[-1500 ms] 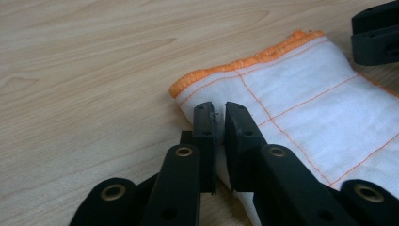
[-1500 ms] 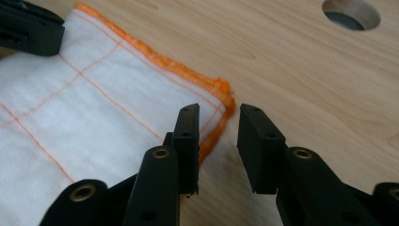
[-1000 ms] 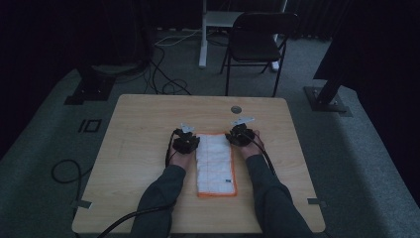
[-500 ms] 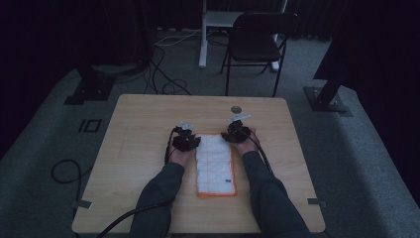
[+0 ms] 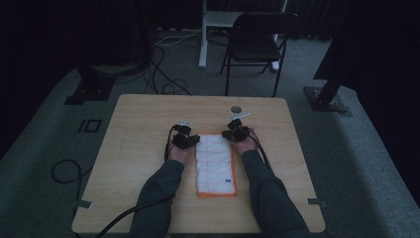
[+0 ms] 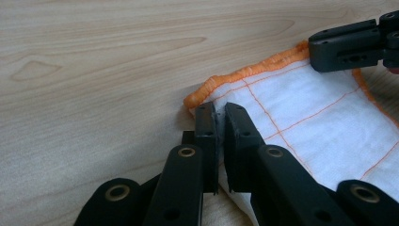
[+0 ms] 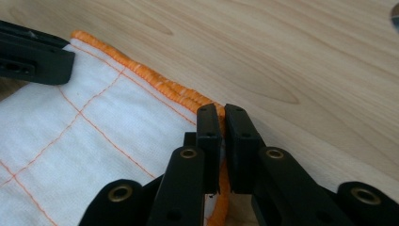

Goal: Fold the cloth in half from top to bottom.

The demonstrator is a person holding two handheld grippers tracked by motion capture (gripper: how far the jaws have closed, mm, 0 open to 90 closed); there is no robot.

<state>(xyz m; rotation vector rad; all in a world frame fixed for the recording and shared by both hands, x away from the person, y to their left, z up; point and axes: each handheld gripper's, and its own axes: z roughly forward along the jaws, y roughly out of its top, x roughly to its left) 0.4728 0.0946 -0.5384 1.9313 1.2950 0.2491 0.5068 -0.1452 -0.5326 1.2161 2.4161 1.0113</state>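
A white cloth [image 5: 215, 163] with an orange hem and orange grid lines lies folded lengthwise on the wooden table [image 5: 143, 124]. My left gripper [image 5: 194, 141] is at the cloth's far left corner. In the left gripper view its jaws [image 6: 219, 110] have just been closing and now pinch the cloth [image 6: 301, 108] just inside the hem. My right gripper [image 5: 231, 134] is at the far right corner. Its jaws [image 7: 221, 110] have also just closed, clamping the orange hem of the cloth [image 7: 94, 122]. Each gripper view shows the other gripper [image 6: 357, 44] [image 7: 28, 54] across the cloth.
A small round disc [image 5: 236, 109] lies on the table just beyond the right gripper. A black folding chair [image 5: 260, 44] and a white stand [image 5: 203, 34] are behind the table. Cables trail over the floor at left [image 5: 64, 171].
Both grippers stay at the cloth's far corners, the right one shifting only slightly. The cloth lies as before.
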